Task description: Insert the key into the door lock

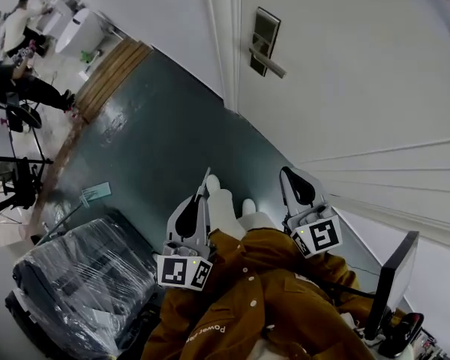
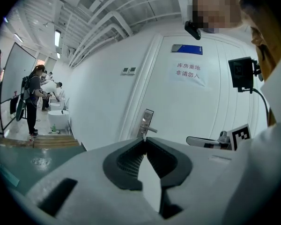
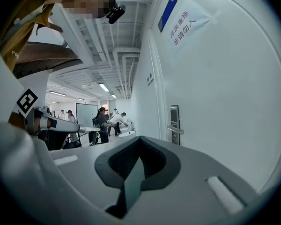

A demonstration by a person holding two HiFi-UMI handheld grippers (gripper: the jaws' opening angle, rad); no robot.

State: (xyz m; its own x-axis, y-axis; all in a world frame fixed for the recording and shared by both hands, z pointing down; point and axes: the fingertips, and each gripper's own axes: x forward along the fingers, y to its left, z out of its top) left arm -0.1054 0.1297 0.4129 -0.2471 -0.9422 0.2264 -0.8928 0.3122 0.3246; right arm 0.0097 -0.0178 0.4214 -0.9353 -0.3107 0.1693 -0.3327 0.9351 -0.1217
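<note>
The door lock (image 1: 265, 40), a metal plate with a lever handle (image 1: 270, 60), sits on the white door ahead; it also shows in the left gripper view (image 2: 146, 123) and the right gripper view (image 3: 174, 121). My left gripper (image 1: 205, 182) points toward the door with its tips together (image 2: 144, 138); a thin pale sliver, seemingly the key (image 1: 207, 172), sticks out of the tip. My right gripper (image 1: 285, 175) is held beside it, shut with nothing visible between its pads (image 3: 139, 138). Both are well short of the lock.
A black box wrapped in plastic film (image 1: 82, 276) stands at the lower left on the dark green floor. A monitor (image 1: 394, 283) is at the lower right. Wooden steps (image 1: 112, 70) and people (image 1: 15, 73) are far left. A paper sign (image 2: 189, 71) hangs on the door.
</note>
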